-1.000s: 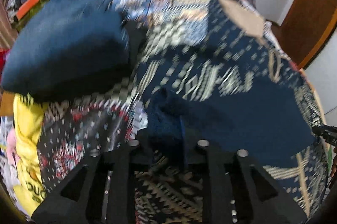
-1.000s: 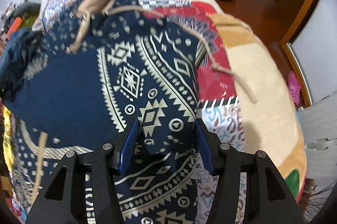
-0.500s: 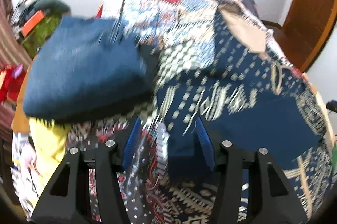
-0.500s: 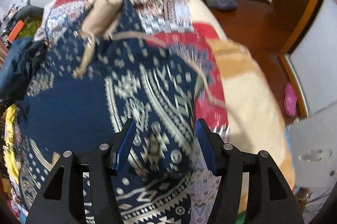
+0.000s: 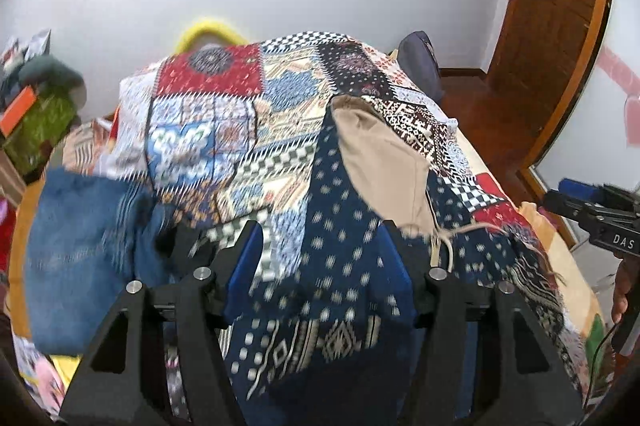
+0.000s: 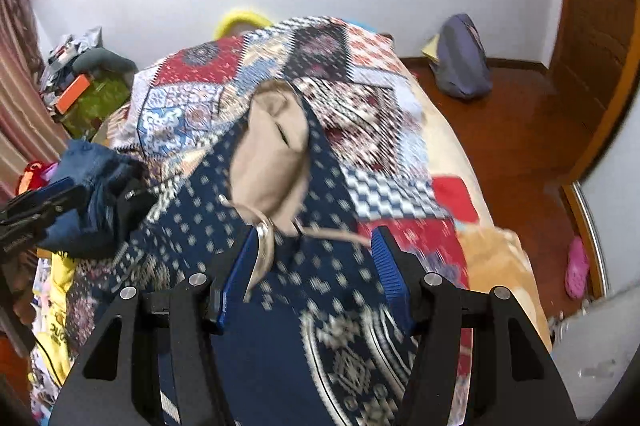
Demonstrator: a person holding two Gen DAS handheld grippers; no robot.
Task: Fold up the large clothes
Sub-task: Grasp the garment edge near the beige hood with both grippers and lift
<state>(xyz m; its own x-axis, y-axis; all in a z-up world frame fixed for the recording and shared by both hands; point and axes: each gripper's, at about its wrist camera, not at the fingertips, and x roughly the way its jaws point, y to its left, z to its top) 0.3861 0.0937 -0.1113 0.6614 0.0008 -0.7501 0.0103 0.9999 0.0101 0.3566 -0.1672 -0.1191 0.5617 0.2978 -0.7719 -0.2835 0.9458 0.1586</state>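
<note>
A navy hooded garment (image 5: 340,266) with a white geometric print lies spread on the patchwork bed cover (image 5: 224,129). Its beige-lined hood (image 5: 380,161) points toward the far wall. My left gripper (image 5: 320,242) hovers above the garment's left part; its jaws are opening and nothing is pinched between them. My right gripper (image 6: 316,242) hangs open over the garment (image 6: 280,326), just below the hood (image 6: 272,153) and the beige drawstring (image 6: 332,234). Each gripper shows in the other's view: the right gripper (image 5: 592,209) at the right edge, the left gripper (image 6: 24,209) at the left edge.
A pile of blue denim (image 5: 80,258) lies on the bed to the left of the garment, with yellow cloth (image 6: 60,286) below it. Clutter stands by the left wall. A grey backpack (image 6: 460,61) and a pink shoe (image 6: 576,266) lie on the wooden floor to the right.
The left gripper has let go of the navy fold it was pinching and opened. Both grippers have risen and drawn back, so the far wall and screen now show.
</note>
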